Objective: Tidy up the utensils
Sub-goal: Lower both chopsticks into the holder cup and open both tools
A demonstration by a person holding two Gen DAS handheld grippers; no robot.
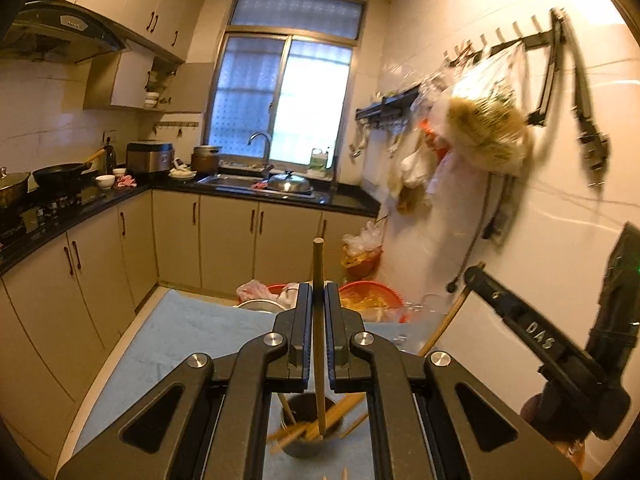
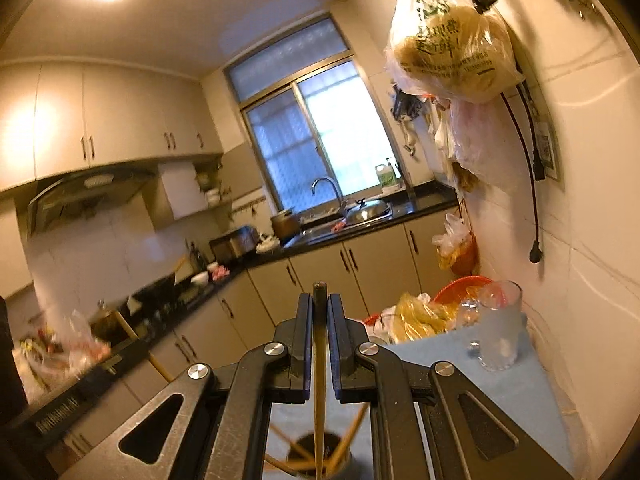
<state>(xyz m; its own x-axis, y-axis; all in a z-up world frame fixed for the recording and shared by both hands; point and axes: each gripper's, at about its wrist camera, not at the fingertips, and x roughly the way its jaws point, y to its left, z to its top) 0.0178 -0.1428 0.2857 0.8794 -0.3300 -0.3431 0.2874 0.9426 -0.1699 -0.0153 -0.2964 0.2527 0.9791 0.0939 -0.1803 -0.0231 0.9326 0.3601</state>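
I have my left gripper (image 1: 318, 300) pinching one wooden chopstick (image 1: 318, 320) upright between its fingers — its lower end reaches into the dark cup (image 1: 312, 426) of chopsticks on the desk (image 1: 180, 340). My right gripper (image 2: 320, 312) pinches a second chopstick (image 2: 319, 380) the same way above that cup — a glass mug (image 2: 498, 328) stands near the desk's far right edge.

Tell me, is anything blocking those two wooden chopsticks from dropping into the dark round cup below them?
Nothing visible blocks them. The left gripper holds one wooden chopstick upright over the dark round cup; the right gripper holds another chopstick likewise. Only loose chopsticks already leaning inside crowd the opening.
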